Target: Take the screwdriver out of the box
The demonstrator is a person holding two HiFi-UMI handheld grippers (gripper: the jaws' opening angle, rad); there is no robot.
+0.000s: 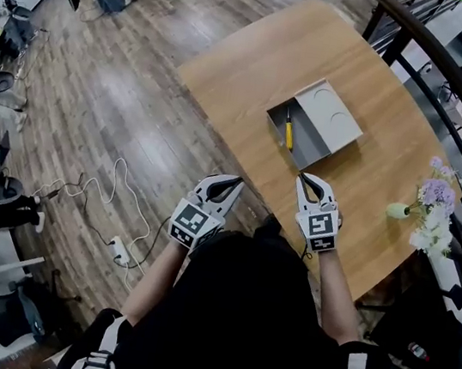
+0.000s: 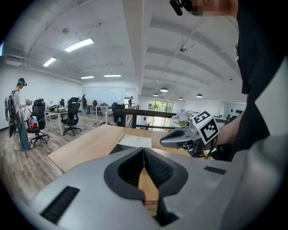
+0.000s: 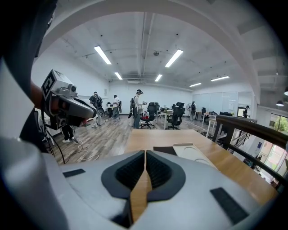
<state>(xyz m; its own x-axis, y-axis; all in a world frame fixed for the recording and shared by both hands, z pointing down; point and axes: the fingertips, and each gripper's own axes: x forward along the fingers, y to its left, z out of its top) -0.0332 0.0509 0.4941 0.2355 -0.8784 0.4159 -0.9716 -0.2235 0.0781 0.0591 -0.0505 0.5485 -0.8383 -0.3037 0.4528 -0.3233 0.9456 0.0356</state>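
Note:
A grey box [image 1: 279, 126] stands open on the wooden table [image 1: 259, 62], its lid [image 1: 329, 117] lying against its right side. Inside it lies a screwdriver [image 1: 288, 134] with a yellow handle. My left gripper [image 1: 238, 180] hangs shut off the table's near left edge, with nothing in it. My right gripper [image 1: 301, 178] is shut too, over the table's near part, a short way from the box. The box [image 2: 118, 147] and lid [image 2: 135, 141] show low in the left gripper view, and the lid [image 3: 195, 155] in the right gripper view.
A small vase of flowers [image 1: 430, 206] stands at the table's right. A dark railing [image 1: 454, 93] runs along the far right. A white cable and power strip [image 1: 121, 249] lie on the wood floor at left. Office chairs and desks stand further off.

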